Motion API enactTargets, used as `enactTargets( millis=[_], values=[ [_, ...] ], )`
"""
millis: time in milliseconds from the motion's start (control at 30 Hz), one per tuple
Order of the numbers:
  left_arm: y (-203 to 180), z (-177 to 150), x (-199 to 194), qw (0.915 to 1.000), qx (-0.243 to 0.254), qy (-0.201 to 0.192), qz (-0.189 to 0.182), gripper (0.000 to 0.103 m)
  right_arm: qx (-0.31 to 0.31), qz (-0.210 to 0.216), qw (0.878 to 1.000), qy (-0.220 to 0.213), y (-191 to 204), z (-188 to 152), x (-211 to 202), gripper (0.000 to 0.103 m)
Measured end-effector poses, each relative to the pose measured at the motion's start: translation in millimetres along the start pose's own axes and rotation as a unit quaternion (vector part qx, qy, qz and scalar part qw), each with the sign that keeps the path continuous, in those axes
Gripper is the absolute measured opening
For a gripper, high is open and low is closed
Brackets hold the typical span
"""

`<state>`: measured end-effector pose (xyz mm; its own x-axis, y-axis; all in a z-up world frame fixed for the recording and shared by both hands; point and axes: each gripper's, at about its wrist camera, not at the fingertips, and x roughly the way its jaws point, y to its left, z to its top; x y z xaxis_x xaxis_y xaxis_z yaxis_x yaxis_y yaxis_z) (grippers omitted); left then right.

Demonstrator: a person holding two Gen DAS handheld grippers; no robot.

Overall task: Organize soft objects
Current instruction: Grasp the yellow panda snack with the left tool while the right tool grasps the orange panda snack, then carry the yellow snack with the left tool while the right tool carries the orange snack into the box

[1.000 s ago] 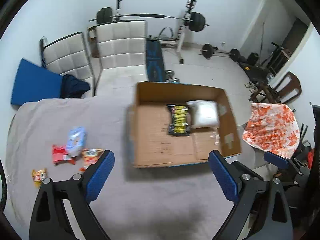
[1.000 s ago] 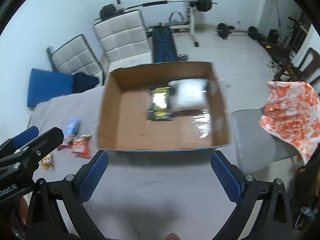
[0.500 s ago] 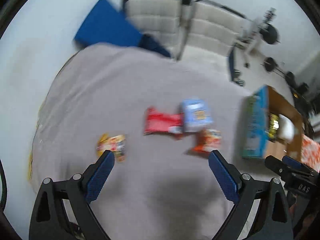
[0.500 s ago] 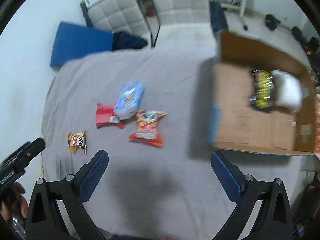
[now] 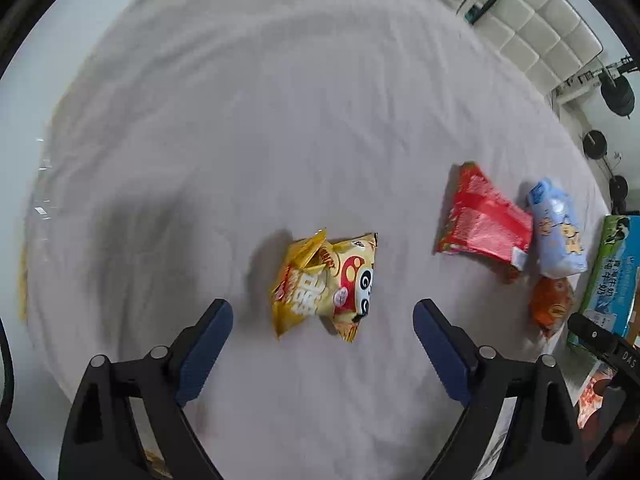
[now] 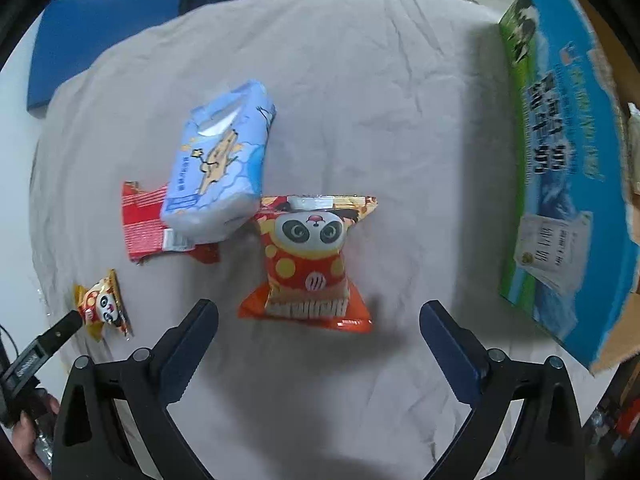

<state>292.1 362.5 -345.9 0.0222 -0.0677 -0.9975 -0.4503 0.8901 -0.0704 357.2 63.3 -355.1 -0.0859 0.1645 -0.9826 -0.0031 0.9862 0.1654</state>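
My left gripper (image 5: 322,314) is open and empty, low over a yellow panda snack bag (image 5: 326,284) lying between its fingers on the grey cloth. My right gripper (image 6: 318,316) is open and empty, just above an orange panda snack bag (image 6: 310,260). A light blue tissue pack (image 6: 220,160) lies left of the orange bag, partly on a red packet (image 6: 146,222). In the left wrist view the red packet (image 5: 484,218), blue pack (image 5: 558,230) and orange bag (image 5: 552,306) lie at the right. The yellow bag (image 6: 102,304) shows at the right wrist view's lower left.
A cardboard box with a blue and green printed side (image 6: 560,160) stands at the right, also seen in the left wrist view (image 5: 612,272). A grey cloth (image 5: 280,120) covers the table. White padded chairs (image 5: 532,28) and a blue mat (image 6: 92,36) lie beyond it.
Both grippers swung left, away from the box, and dropped toward the snacks. The left one now frames the yellow bag, the right one the orange bag. Both stayed open.
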Motion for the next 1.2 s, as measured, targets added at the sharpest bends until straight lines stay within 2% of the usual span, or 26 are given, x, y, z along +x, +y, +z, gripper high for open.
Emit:
enactTargets(
  millis=[67, 233, 300, 333, 400, 433, 467, 500, 733, 800, 833, 1033, 1200],
  values=[
    [-1, 7, 18, 0.9998, 0.009, 0.014, 0.007, 0.092, 0.005, -0.001, 1.0, 0.009, 1, 4, 9, 0.101],
    [-2, 10, 52, 0.9987, 0.014, 0.048, -0.002, 0.092, 0.008, -0.002, 1.0, 0.022, 4, 10, 24, 0.1],
    [-1, 9, 59, 0.9985, 0.011, 0.054, -0.004, 0.092, 0.009, -0.005, 1.0, 0.026, 8, 15, 30, 0.096],
    [-2, 8, 62, 0.9984, 0.012, 0.055, -0.006, 0.09, 0.009, -0.005, 1.0, 0.029, 9, 17, 32, 0.092],
    [-5, 6, 65, 0.9982, 0.017, 0.057, -0.005, 0.079, 0.01, -0.005, 0.999, 0.035, 11, 27, 37, 0.086],
    [-6, 5, 67, 0.9982, 0.019, 0.057, -0.003, 0.076, 0.009, -0.008, 0.999, 0.037, 11, 29, 40, 0.079],
    [-6, 4, 67, 0.9982, 0.019, 0.056, -0.002, 0.069, 0.007, -0.01, 0.999, 0.04, 12, 30, 42, 0.074],
    [-6, 2, 67, 0.9983, 0.02, 0.054, 0.001, 0.066, 0.005, -0.012, 0.999, 0.043, 13, 32, 45, 0.072],
    [-4, 1, 63, 0.9989, 0.014, 0.045, -0.001, 0.063, 0.013, -0.023, 0.998, 0.053, 7, 37, 58, 0.054],
    [-4, -2, 62, 0.999, 0.011, 0.042, -0.002, 0.058, 0.007, -0.03, 0.998, 0.05, 8, 37, 56, 0.049],
    [-5, -2, 59, 0.9992, 0.01, 0.04, -0.001, 0.058, 0.003, -0.032, 0.998, 0.048, 8, 38, 55, 0.043],
    [-4, -19, 46, 0.9996, 0.006, 0.027, -0.01, 0.056, -0.01, -0.041, 0.998, 0.043, 14, 33, 48, 0.04],
    [-20, -39, 23, 0.9996, 0.014, 0.005, -0.024, 0.056, -0.023, -0.036, 0.998, 0.034, 14, 16, 36, 0.039]
  ],
)
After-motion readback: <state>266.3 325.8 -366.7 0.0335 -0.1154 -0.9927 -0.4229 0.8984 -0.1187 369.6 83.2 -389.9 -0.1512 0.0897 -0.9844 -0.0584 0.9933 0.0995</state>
